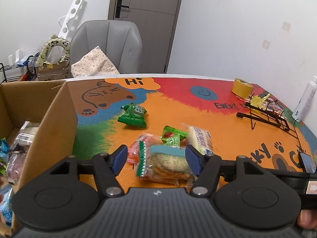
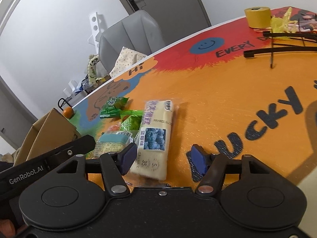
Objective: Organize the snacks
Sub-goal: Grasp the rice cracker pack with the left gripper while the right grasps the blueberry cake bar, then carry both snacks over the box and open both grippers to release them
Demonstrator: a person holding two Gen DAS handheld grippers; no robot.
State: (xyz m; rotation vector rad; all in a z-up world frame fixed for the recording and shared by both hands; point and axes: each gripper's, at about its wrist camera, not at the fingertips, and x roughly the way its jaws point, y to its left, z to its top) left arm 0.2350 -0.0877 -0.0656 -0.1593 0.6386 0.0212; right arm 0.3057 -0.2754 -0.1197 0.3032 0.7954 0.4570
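Left gripper (image 1: 156,158) — jaws spread on either side of a teal-topped cracker pack (image 1: 168,161); its right pad looks at or near the wrapper, the left pad stands clear, so nothing is pinched yet. The pack lies on top of a small heap of snacks on the table (image 1: 227,130), which probably explains the steep downward approach from above the pile.

Right gripper (image 2: 163,158) — jaws likewise spread, straddling the near end of a white cake bar (image 2: 156,136). The left pad touches or nearly touches the bar's edge; the right pad is well apart from it, over bare mat.

Loose snacks: a green packet (image 1: 133,116) at 11 o'clock from the heap, a smaller green candy (image 1: 172,136) just beyond the cracker pack.

Box (image 1: 57,123) — at 9 o'clock of the left gripper, open-topped, already holding several wrapped items; judged to be the destination, which is why it sits within easy reach.

Tape roll (image 1: 242,87) and a black wire rack (image 1: 265,117) stand at 2 o'clock, out of play.
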